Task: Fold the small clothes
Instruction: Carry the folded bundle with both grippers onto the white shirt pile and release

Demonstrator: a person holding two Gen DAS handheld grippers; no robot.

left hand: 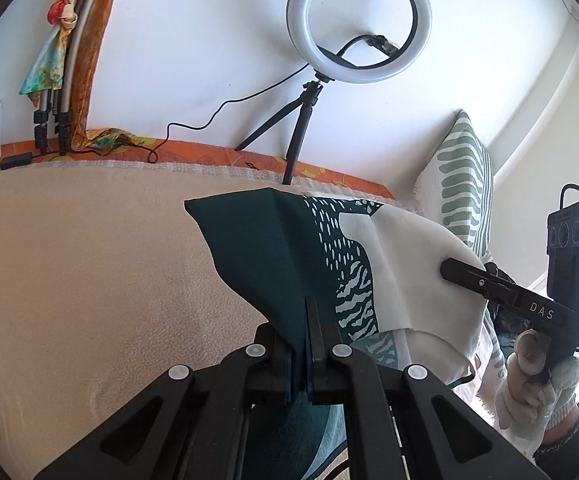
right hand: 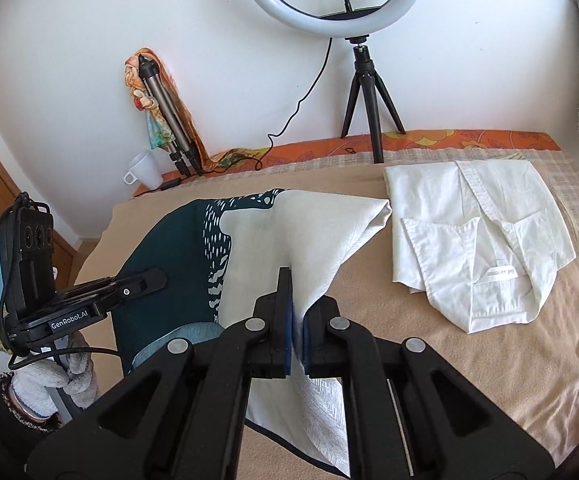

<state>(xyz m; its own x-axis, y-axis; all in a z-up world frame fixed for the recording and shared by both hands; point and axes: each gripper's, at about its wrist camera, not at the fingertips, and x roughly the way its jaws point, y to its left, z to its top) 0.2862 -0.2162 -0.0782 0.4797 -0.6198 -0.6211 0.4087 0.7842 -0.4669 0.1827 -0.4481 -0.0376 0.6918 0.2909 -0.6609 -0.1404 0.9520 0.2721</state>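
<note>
A small garment, dark teal with a white patterned part [left hand: 273, 256], hangs lifted above the beige bed cover. My left gripper [left hand: 303, 320] is shut on its teal edge. My right gripper [right hand: 295, 312] is shut on its white part [right hand: 289, 240]. In the left wrist view the right gripper [left hand: 489, 280] shows at the right against the white cloth. In the right wrist view the left gripper [right hand: 141, 282] shows at the left on the teal side. The cloth is stretched between the two and its lower part drapes down.
A folded white shirt [right hand: 477, 240] lies on the bed cover [right hand: 489, 360] at the right. A ring light on a tripod [right hand: 365, 92] stands at the back. A white mug [right hand: 145, 170] and a folded tripod [right hand: 169, 120] are at the back left. A striped pillow [left hand: 461, 176] leans at the right.
</note>
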